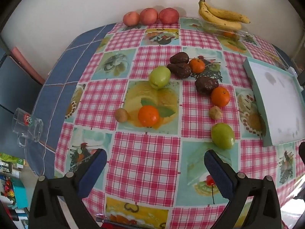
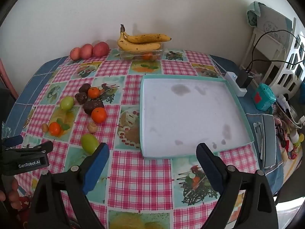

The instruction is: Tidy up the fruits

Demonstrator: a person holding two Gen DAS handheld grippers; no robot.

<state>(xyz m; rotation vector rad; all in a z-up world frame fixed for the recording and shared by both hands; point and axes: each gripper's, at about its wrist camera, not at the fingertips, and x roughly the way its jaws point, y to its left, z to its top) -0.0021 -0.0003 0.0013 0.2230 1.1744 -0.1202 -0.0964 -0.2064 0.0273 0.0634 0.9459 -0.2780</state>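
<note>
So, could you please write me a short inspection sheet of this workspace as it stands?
Surface: table under a checked fruit-print cloth.
Job's things: tray empty; three oranges, two green fruits, three dark fruits and two small brown ones loose to its left; apples and bananas by the wall.
Clutter: glass mug at the table's left edge.
Grippers: left gripper and right gripper open, empty.
Cables: black cable to a charger.
Surroundings: white wall.
</note>
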